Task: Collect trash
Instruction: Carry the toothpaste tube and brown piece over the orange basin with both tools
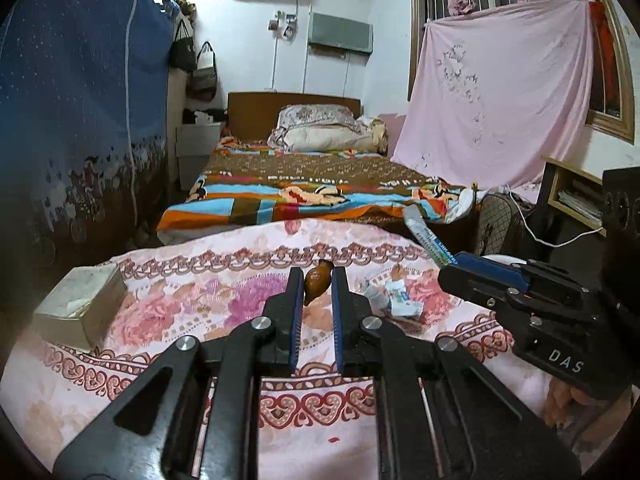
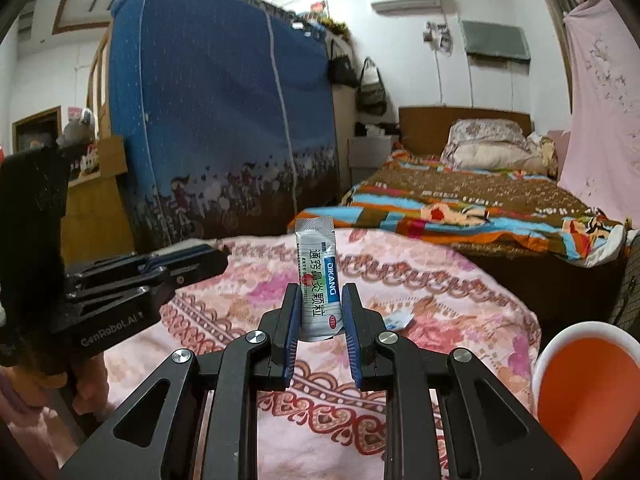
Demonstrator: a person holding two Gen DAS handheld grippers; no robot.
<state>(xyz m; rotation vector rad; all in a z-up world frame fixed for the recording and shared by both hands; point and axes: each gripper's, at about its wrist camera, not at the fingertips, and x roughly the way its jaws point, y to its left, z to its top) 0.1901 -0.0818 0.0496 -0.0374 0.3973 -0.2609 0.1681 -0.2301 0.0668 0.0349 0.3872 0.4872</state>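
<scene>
Judging from how things lie now, the collecting is under way but not finished. A silver medicine sachet [image 2: 318, 276] is held upright between the narrowed fingers of the right gripper [image 2: 320, 312], in the middle of the right wrist view; in the left wrist view the same sachet [image 1: 426, 236] is seen sticking out of the right gripper [image 1: 460, 268] at the right of the frame. A small brown scrap [image 1: 316, 286], perhaps a shell or a peel, is seen between the fingers of the left gripper [image 1: 314, 300]; the jaws stand narrow around it, but whether it is really pinched or only lies behind them cannot be told.

Some crumpled paper wrappers [image 1: 394, 300] are left on the flowered cloth [image 1: 200, 308] of the counter, just right of the left gripper, so they are probably to be picked up next. An orange bin with a white rim [image 2: 592, 392] is seen at the lower right of the right wrist view, near the counter edge; it is judged to be the place for the trash, and neither piece has been dropped there yet.

A tissue box [image 1: 80, 308] lies at the left of the left wrist view, well apart from the scraps. A bed [image 1: 312, 184] and a blue wardrobe [image 2: 208, 120] stand behind. Nothing is seen standing between the right gripper and the bin.
</scene>
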